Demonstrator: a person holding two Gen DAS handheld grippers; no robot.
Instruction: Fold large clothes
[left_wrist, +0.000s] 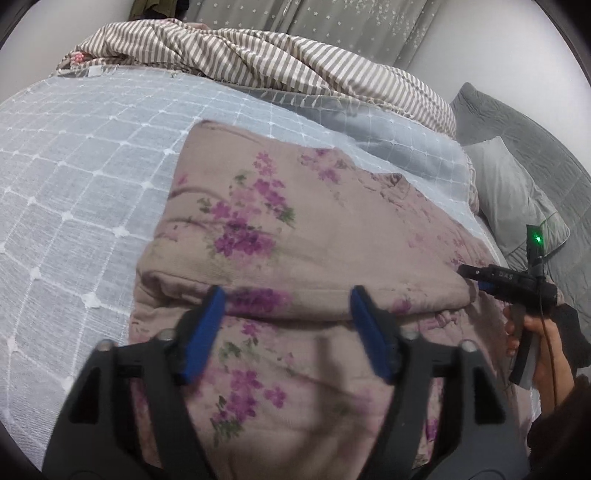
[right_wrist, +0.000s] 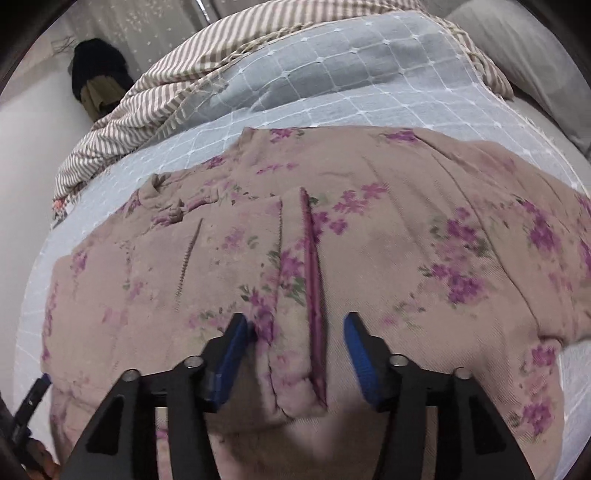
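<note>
Garment (left_wrist: 295, 229): floral padded piece, lay partly folded on the bed (left_wrist: 74, 184), doubled so your next crease had a flat base; left claw (left_wrist: 286, 328): jaws wide apart, nothing gripped, poised over a fold ridge; right claw (right_wrist: 293, 350): jaws parted, straddling the magenta-edged placket (right_wrist: 312, 266), pads not pressing it, by my reading.

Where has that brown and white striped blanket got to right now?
The brown and white striped blanket lies bunched along the far edge of the bed, beyond the pale blue checked bedspread in both views, behind the folded pink floral padded garment.
</note>
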